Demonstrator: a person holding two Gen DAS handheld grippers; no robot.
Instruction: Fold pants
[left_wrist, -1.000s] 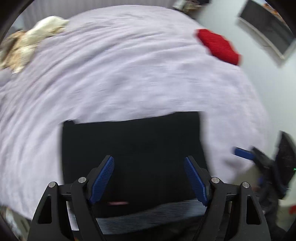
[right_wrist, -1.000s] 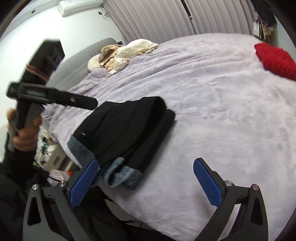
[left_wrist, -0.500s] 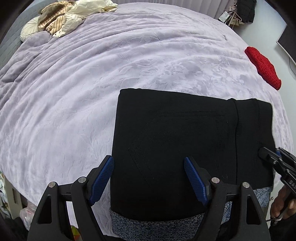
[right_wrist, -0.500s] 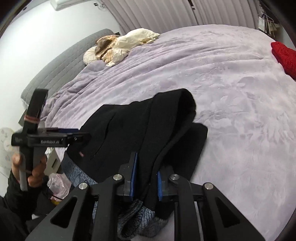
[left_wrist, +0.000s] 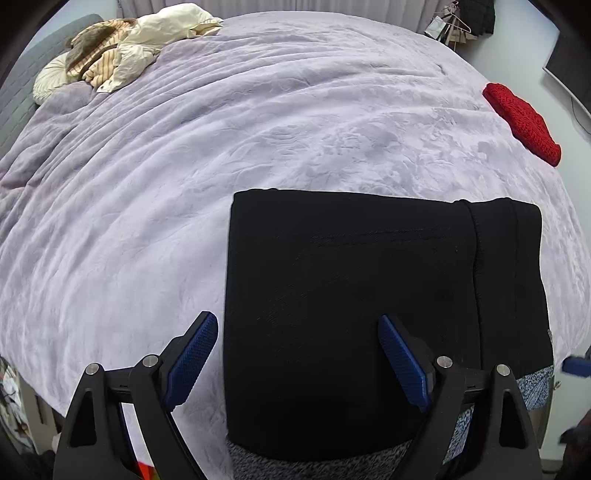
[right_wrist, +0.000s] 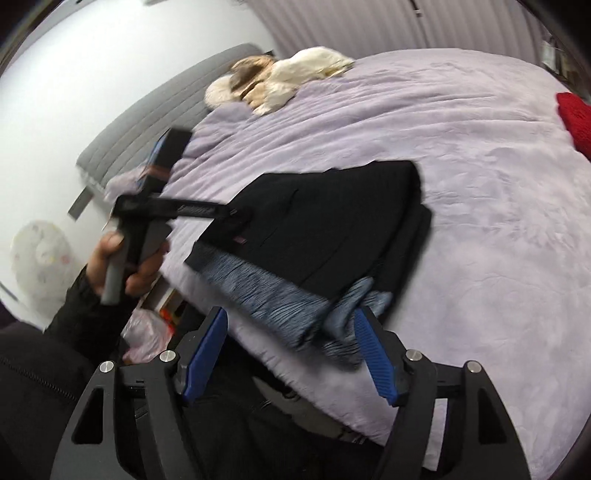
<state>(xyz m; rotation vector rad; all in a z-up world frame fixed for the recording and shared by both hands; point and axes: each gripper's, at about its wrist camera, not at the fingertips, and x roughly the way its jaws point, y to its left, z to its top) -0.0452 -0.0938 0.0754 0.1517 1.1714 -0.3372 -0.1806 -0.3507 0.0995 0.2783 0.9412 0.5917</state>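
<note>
Both my grippers, left (left_wrist: 293, 363) and right (right_wrist: 291, 356), hang with fingers spread, empty; the folded black pants (left_wrist: 369, 314) look soft, floppy — I'd pinch the layered near hem.

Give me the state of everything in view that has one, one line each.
Pants: folded flat at the bed edge, grey lining showing.
Left gripper: open, empty, over the pants.
Right gripper: open, empty.
Red knit: folded, lying apart.
Clothes pile: crumpled.

pants (left_wrist: 351, 314) – matt black cloth | bedspread (left_wrist: 184, 166) – soft plush, embossed | pads (left_wrist: 192, 356) – blue ribbed rubber
</note>
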